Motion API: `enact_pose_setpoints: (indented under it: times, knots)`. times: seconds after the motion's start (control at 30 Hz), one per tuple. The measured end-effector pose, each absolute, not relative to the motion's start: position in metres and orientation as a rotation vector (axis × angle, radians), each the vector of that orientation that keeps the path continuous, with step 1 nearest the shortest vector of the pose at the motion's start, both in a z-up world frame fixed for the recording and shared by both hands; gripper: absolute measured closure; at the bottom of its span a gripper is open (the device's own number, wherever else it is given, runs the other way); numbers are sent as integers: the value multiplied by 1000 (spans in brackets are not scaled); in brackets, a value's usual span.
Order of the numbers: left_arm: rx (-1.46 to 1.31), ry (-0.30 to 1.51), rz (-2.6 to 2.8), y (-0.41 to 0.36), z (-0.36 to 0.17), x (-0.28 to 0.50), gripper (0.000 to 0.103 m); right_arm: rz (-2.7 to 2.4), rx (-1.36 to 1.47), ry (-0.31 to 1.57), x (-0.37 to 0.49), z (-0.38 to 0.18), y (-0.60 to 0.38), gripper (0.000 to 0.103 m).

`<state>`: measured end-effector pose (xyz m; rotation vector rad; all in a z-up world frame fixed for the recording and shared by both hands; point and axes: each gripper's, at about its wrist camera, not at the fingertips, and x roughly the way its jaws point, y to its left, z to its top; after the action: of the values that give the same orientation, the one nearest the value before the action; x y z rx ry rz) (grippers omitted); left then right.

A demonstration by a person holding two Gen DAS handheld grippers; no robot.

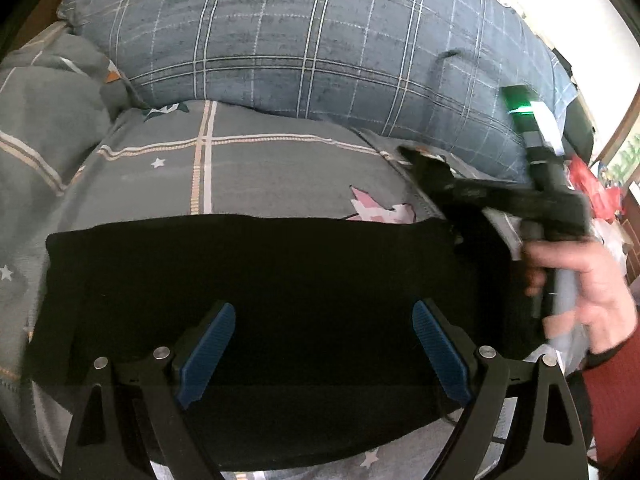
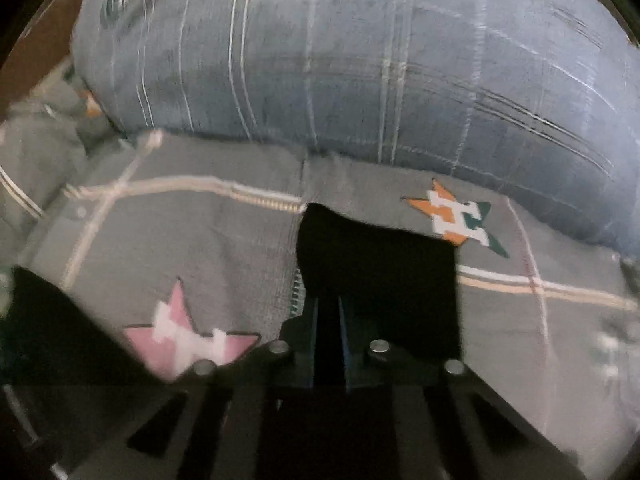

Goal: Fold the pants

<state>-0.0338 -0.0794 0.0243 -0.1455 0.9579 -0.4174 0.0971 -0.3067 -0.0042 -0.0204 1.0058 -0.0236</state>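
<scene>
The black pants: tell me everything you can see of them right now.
The black pants are plain, dark, matte soft cloth, lying flat as a wide folded band across the grey patterned bedspread. The open left tool hovers over them. The right tool is shut on one lifted end; folds are too dark to read.

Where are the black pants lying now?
In the left wrist view, the black pants lie on the grey bedsheet, below the blue checked pillow.

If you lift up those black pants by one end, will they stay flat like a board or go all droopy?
Probably droopy. The black pants are soft cloth, and the end pinched in the right gripper already hangs crumpled. They lie folded flat on the grey bedspread, so they likely would not roll or slide much.
</scene>
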Motion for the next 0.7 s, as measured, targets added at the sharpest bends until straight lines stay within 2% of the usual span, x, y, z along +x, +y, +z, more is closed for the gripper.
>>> enact_pose_setpoints:
  times: [0.27, 0.4, 0.5, 0.6, 0.67, 0.7]
  knots:
    - [-171, 951, -418, -76, 26, -41, 12, -93, 207, 784, -40, 75, -394, 96]
    - [-156, 947, -438, -83, 28, -47, 12, -187, 337, 800, -96, 70, -439, 100]
    - [-138, 952, -452, -92, 28, -52, 12, -240, 432, 912, -120, 33, -462, 99]
    - [-116, 964, -463, -100, 26, -56, 12, -272, 497, 992, -125, 0, -464, 90]
    - [-102, 966, -463, -103, 27, -57, 12, -278, 589, 964, -130, -6, -468, 79]
    - [-104, 965, -464, -103, 28, -57, 12, -262, 631, 935, -131, -6, -469, 70]
